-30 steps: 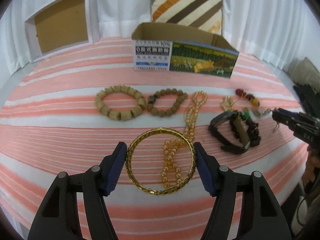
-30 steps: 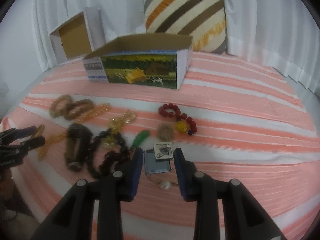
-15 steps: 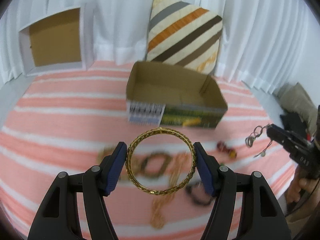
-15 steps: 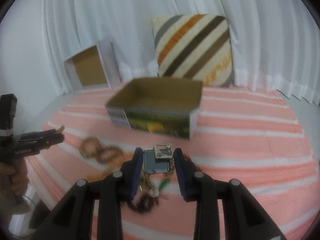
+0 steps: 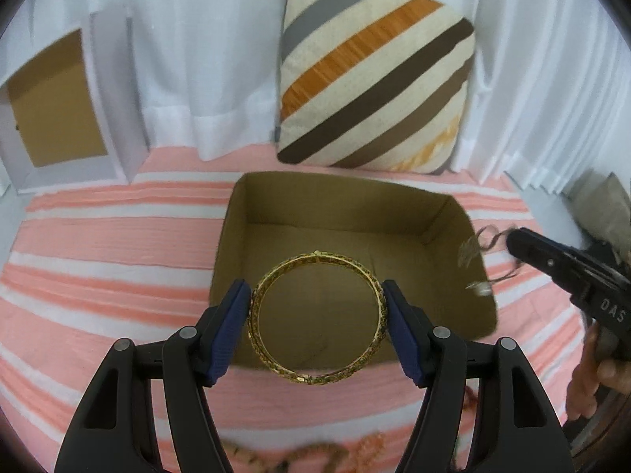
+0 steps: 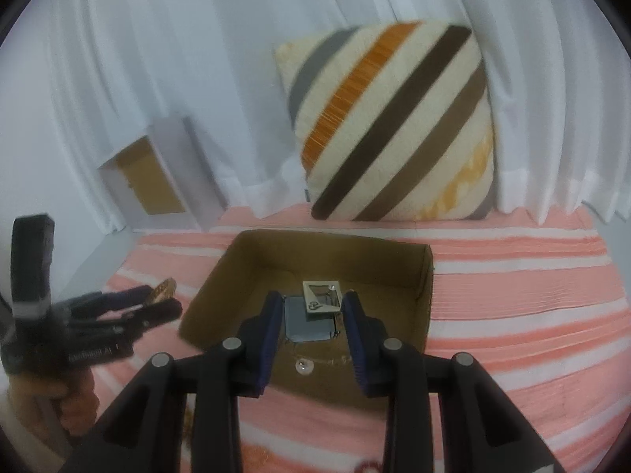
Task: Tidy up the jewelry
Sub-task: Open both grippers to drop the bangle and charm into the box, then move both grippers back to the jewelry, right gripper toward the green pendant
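Observation:
My left gripper (image 5: 317, 321) is shut on a gold bangle (image 5: 276, 282) and holds it above the near side of the open cardboard box (image 5: 445, 205). My right gripper (image 6: 313, 317) is shut on a small grey jewelry card with a tag and a dangling pearl (image 6: 309, 323), held over the same box (image 6: 426, 276). The right gripper also shows at the right of the left wrist view (image 5: 552, 260), with wire jewelry hanging from it. The left gripper with the bangle shows at the left of the right wrist view (image 6: 157, 295).
The box stands on a pink and white striped bed cover (image 5: 98, 244). A striped cushion (image 5: 374, 75) leans on white curtains behind it. A white open box (image 5: 55, 102) stands at the back left. Blurred bead jewelry (image 5: 315, 457) lies below the left gripper.
Both grippers have lifted off the bed cover with their jewelry and moved forward over the cardboard box. The loose bracelets have dropped out of view below.

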The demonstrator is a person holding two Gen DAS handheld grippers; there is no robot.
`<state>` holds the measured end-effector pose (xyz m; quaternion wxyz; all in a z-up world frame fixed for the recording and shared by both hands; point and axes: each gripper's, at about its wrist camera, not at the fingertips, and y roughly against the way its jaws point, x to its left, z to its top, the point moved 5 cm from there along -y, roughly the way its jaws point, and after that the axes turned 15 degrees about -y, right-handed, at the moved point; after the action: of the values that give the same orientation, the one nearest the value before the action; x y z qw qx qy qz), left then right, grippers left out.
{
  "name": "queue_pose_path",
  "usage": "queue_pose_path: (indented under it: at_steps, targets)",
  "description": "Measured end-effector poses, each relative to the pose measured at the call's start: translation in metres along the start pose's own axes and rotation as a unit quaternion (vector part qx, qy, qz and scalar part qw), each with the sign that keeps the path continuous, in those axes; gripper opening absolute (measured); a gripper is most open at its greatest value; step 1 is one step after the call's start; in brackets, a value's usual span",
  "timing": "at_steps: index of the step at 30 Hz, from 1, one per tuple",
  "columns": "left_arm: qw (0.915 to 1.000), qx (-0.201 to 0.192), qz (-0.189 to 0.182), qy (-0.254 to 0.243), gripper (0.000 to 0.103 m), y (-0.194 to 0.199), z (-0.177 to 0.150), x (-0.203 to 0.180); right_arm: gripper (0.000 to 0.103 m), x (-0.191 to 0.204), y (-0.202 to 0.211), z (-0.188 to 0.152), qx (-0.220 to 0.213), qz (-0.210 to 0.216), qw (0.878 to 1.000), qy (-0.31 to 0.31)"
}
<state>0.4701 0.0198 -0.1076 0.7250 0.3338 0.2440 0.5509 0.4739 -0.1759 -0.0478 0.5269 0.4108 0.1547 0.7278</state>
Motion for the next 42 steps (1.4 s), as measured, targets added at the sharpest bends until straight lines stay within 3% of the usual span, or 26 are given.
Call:
queue_pose_path:
  at_steps: [2, 3, 5, 9, 13, 18, 21, 29, 34, 42]
  targets:
    - [0.9999, 0.007, 0.011, 0.002, 0.078, -0.012, -0.002, 0.0, 0.038, -0.008, -0.014, 0.001, 0.009, 0.001, 1.0, -0.017]
    - [0.9998, 0.006, 0.017, 0.002, 0.084, -0.015, -0.003, 0.0, 0.053, -0.013, -0.021, 0.002, 0.009, -0.005, 1.0, -0.027]
    - [0.9995, -0.001, 0.03, 0.001, 0.09, -0.015, -0.006, 0.001, 0.066, -0.021, -0.023, 0.001, -0.001, -0.011, 0.999, -0.041]
    - [0.9976, -0.023, 0.066, -0.002, 0.102, 0.002, -0.015, 0.005, 0.073, -0.027, -0.01, -0.003, -0.026, -0.014, 0.998, -0.048]
    - [0.9922, -0.023, 0.122, -0.015, 0.102, 0.024, -0.028, 0.004, 0.075, -0.026, 0.02, -0.012, -0.066, -0.029, 0.997, -0.02]
    - [0.9849, -0.036, 0.165, -0.04, 0.102, 0.064, -0.057, -0.009, 0.076, -0.019, 0.069, -0.031, -0.123, -0.052, 0.991, 0.003]
    - [0.9884, -0.053, 0.136, -0.043, 0.102, 0.088, -0.076, -0.02, 0.076, -0.019, 0.096, -0.052, -0.155, -0.083, 0.984, 0.016]
    - [0.9982, -0.033, 0.05, 0.001, 0.102, 0.133, -0.162, -0.037, 0.076, -0.027, 0.142, -0.117, -0.151, -0.104, 0.983, 0.03]
    - [0.9955, -0.017, 0.093, -0.004, 0.102, 0.151, -0.215, -0.041, 0.076, -0.029, 0.167, -0.161, -0.148, -0.112, 0.981, 0.049]
    - [0.997, -0.011, 0.071, -0.028, 0.102, 0.144, -0.267, -0.065, 0.076, -0.051, 0.176, -0.225, -0.132, -0.116, 0.983, 0.048]
